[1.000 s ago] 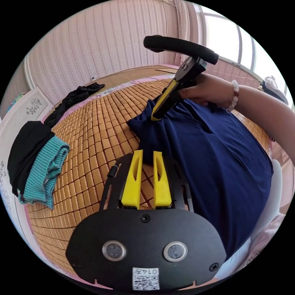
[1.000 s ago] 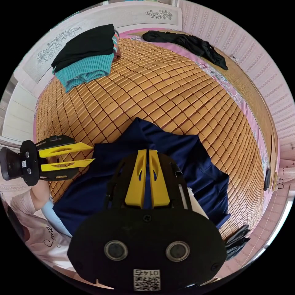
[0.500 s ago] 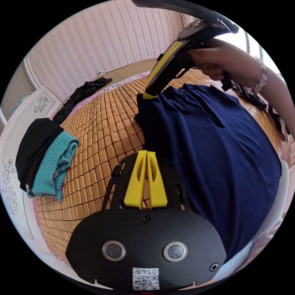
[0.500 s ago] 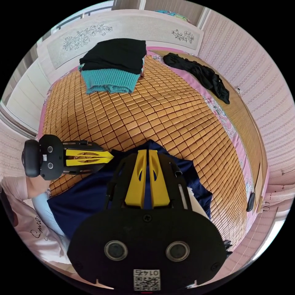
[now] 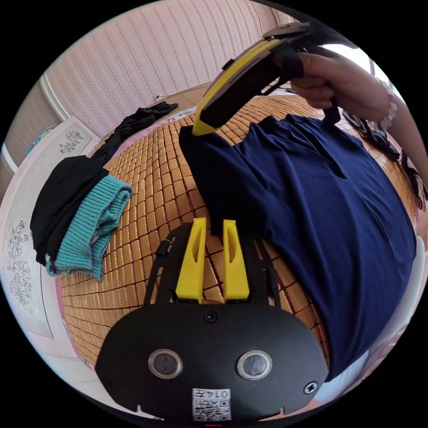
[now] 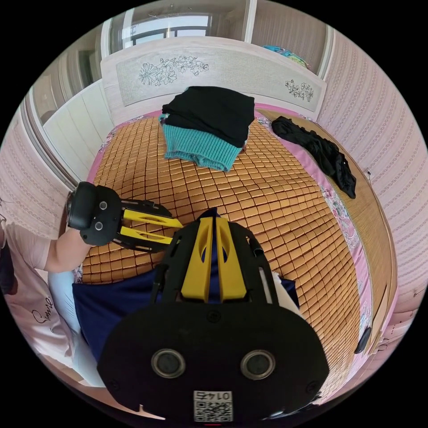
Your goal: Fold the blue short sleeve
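1. The blue shirt [image 5: 312, 200] lies on the bed's bamboo mat [image 5: 147, 187], spread from the centre of the left gripper view out toward 4 o'clock, with one corner raised off the mat.
2. The right gripper [image 5: 198, 129], at 12 o'clock in the left gripper view, has its jaws closed on that raised corner. In its own view the jaws are pressed together with blue cloth between them [image 6: 214, 249].
3. The left gripper [image 5: 209, 227] stands with jaws narrowly parted, tips at the hanging fold of the shirt and cloth in the gap, but not visibly pinched. In the right gripper view it sits at 9 o'clock [image 6: 174, 232], jaws apart.
4. The step in hand seems to be securing a second hold on the shirt edge so that it can be lifted and laid over.
5. To do it well, the left gripper should probably slide further onto the hem before closing, catching one layer only.
6. Keeping both grippers level and the edge taut between them should stop the fold from sagging.
7. The stack of folded clothes [image 5: 76, 209] at 9 o'clock and the black garment [image 5: 133, 125] at 11 o'clock lie well apart, so they should not interfere.
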